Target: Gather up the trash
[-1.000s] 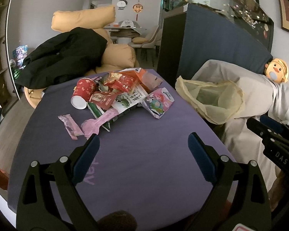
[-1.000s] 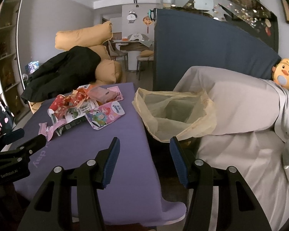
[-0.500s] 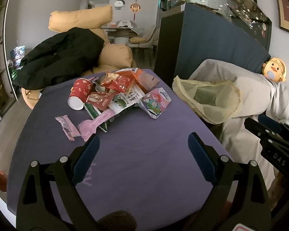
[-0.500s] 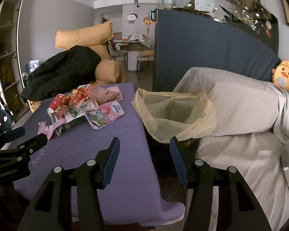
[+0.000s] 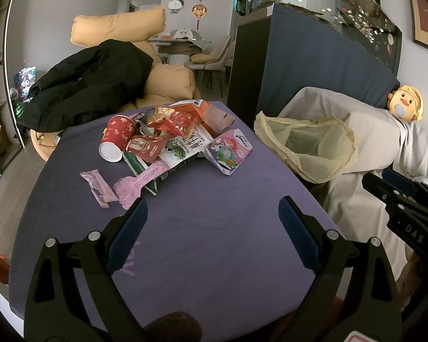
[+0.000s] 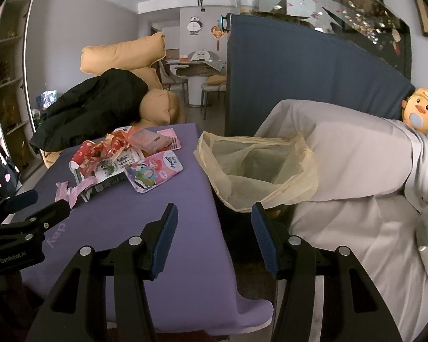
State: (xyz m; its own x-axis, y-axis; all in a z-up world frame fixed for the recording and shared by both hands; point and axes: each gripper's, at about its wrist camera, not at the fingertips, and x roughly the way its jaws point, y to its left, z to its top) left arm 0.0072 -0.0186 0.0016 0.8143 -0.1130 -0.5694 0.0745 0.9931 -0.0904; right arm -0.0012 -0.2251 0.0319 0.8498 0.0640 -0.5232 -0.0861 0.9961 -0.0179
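Left hand-held gripper (image 5: 212,212) spread wide, nothing btwn its blue pads, hovering over bare purple cloth of the counter (image 5: 208,245) w/o touching anything. Right hand-held gripper (image 6: 214,218) also open, narrower gap, empty, held above the counter's right edge near the gap beside the bed (image 6: 356,228). Trash pile (image 5: 168,139) lies ahead of left gripper toward the far side of the counter: red paper cup (image 5: 117,136) on its side, red snack wrappers, white carton, Kleenex pack (image 5: 229,151) at pile's right, pink wrapper (image 5: 98,186) and pink crumpled piece nearest the left finger, apart from it. Yellow trash bag (image 6: 256,168), mouth open, sits just off the counter's right edge, straight ahead of right gripper. Both grippers level, pointing fwd.
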